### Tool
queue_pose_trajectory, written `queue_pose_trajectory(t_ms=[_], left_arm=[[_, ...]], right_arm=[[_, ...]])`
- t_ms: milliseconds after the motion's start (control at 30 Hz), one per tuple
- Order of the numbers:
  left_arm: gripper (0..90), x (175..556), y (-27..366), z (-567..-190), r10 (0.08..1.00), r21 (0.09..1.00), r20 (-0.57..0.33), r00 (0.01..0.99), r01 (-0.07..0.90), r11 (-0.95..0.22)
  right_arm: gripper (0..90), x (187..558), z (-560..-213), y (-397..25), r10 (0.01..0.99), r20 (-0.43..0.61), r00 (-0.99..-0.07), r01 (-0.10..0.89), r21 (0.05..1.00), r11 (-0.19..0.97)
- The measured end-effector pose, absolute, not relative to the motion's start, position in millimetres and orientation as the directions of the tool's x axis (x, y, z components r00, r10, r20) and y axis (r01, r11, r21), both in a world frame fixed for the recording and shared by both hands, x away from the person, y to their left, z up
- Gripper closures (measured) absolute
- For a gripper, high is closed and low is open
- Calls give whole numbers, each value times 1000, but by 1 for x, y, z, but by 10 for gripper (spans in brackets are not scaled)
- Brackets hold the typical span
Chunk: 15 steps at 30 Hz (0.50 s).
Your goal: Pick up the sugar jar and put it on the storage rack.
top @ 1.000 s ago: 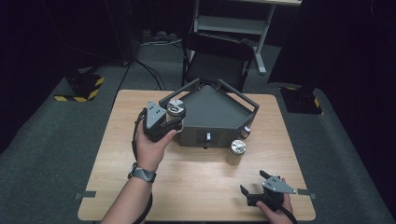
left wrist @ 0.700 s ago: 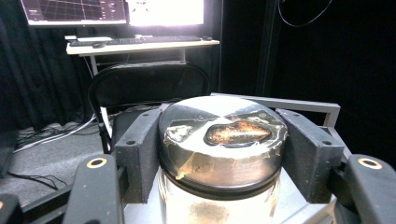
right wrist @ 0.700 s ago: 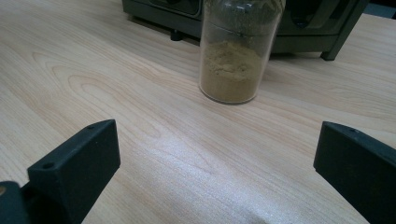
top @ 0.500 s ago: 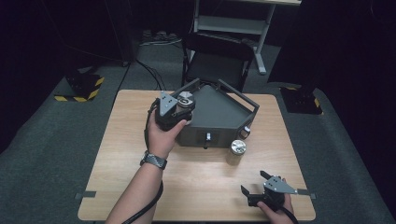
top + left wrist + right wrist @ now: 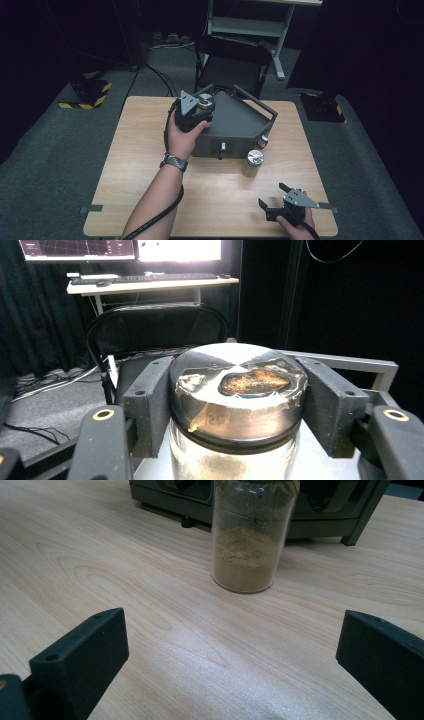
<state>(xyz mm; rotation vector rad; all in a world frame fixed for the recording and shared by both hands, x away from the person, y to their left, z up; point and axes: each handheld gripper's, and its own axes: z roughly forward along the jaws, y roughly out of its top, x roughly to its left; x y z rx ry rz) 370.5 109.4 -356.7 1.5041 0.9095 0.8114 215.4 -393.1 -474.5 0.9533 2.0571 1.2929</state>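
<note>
Pale wooden tabletop (image 5: 150,200), dark grey metal rack (image 5: 240,125) at its far middle.
Left gripper (image 5: 235,405) has its jaws clamped on a glass spice jar with a steel lid (image 5: 237,390), over the rack's left end; lower it level, I judge. Right gripper (image 5: 220,670), jaws apart, faces a second jar of tan powder (image 5: 248,535) before the rack.

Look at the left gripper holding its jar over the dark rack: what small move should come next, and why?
Probably lower the jar onto the dark rack before opening. The left gripper grips it below the lid above the rack, while the right gripper rests open near the second jar.
</note>
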Motion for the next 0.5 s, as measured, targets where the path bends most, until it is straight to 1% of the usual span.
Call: queue_pose_trajectory(t_ms=[500], left_arm=[[351,398,90,-356,900,982,1,436,170,-83]], right_arm=[[4,216,-475,-396,782,-56,-621,282,915,290]])
